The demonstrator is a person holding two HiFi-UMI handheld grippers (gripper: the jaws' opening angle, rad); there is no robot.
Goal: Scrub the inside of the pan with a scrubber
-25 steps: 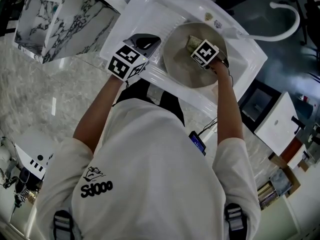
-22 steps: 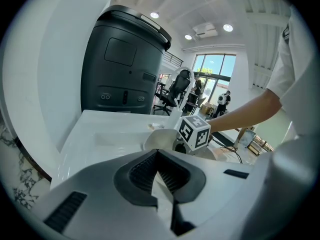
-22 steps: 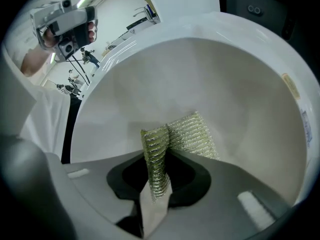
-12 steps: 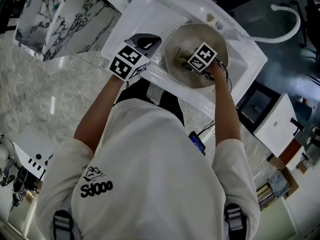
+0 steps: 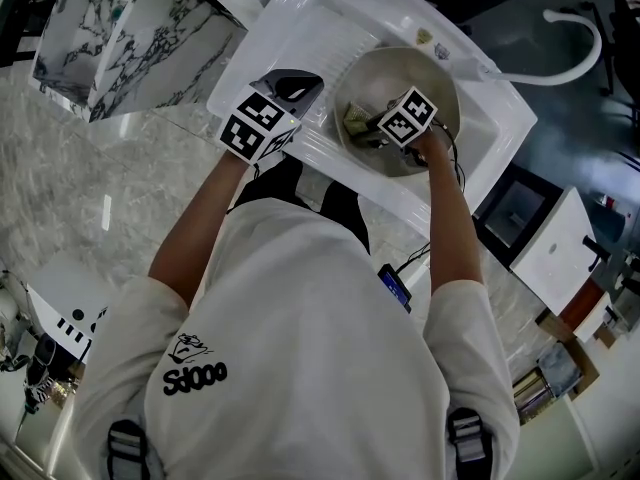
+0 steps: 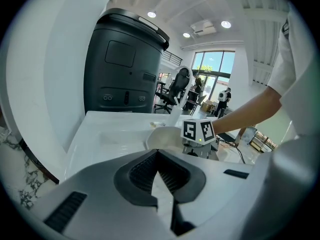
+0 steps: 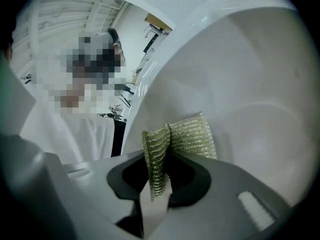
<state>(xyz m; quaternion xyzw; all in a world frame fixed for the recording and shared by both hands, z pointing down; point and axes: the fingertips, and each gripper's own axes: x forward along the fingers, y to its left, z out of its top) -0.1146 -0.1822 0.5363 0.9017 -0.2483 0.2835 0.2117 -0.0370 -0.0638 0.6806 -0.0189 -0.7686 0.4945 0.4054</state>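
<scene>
My right gripper clamped folded scrubber against inner wall of pan, which sat in white sink. My left gripper closed, empty, just beside pan. Scrubber judged soft, light, springy: pinch mid-fold. Pan likely stiff, slick.

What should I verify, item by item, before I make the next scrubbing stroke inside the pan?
1. Scrubber is clamped in the right gripper: ok, the jaws are shut on it.
2. Scrubber is inside the pan: ok, the head view shows it in the pan's left part.
3. Scrubber presses on the pan's wall: cannot tell, contact is not clear.
4. Left gripper steadies the pan: not ok, its jaws are shut on nothing and the pan stands apart ahead of it.
5. Pan sits in the white sink: ok.
</scene>
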